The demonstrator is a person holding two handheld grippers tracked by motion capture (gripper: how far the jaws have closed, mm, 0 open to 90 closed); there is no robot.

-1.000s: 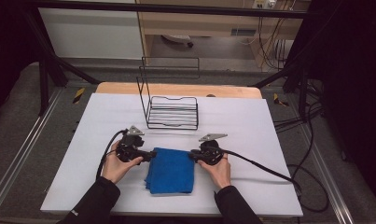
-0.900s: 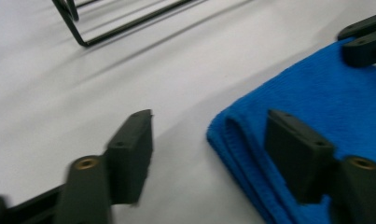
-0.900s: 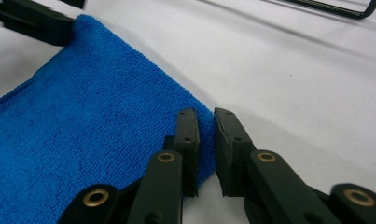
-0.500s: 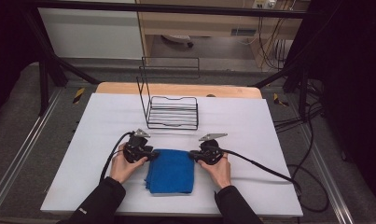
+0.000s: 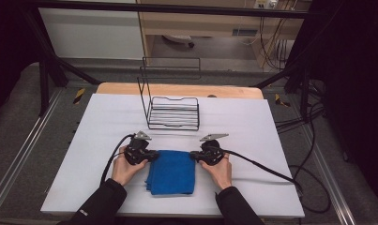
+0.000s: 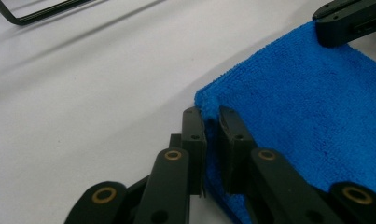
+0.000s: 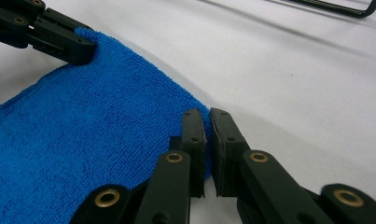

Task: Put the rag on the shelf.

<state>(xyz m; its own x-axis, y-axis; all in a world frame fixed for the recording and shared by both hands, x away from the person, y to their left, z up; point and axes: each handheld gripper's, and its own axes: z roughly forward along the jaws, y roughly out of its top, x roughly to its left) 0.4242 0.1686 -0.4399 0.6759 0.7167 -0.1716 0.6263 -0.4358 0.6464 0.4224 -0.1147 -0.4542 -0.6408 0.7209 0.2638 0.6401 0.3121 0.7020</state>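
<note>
Pinching the far left corner of the cloth (image 6: 307, 121), the left gripper (image 6: 212, 123) has just been closing, and its jaws now press a small fold of blue pile between the pads. The right gripper (image 7: 207, 122) is clamped the same way on the far right corner, its jaws nearly together with only the cloth edge between them. In the high view the left gripper (image 5: 151, 155) and right gripper (image 5: 193, 155) face each other across the cloth's far edge, each hand low on the table (image 5: 271, 136).

How much cloth sits inside either pinch is hidden by the jaws themselves (the pads cover the bitten corner). The cloth's layers cannot be counted; its near edge looks doubled in the high view, but the detail is too small to be sure. The gripper views cut off the cloth's near part.

The cloth (image 5: 171, 171) lies flat near the table's front edge, between the two hands, its near edge close to the person's sleeves. Bare white surface lies open to the left, to the right and beyond the cloth, up to the rack (image 5: 172, 110).

The rack, a black wire frame with a tall back, stands well beyond the cloth towards the table's far side. A cable (image 5: 266, 168) trails right from the right gripper across the table.
</note>
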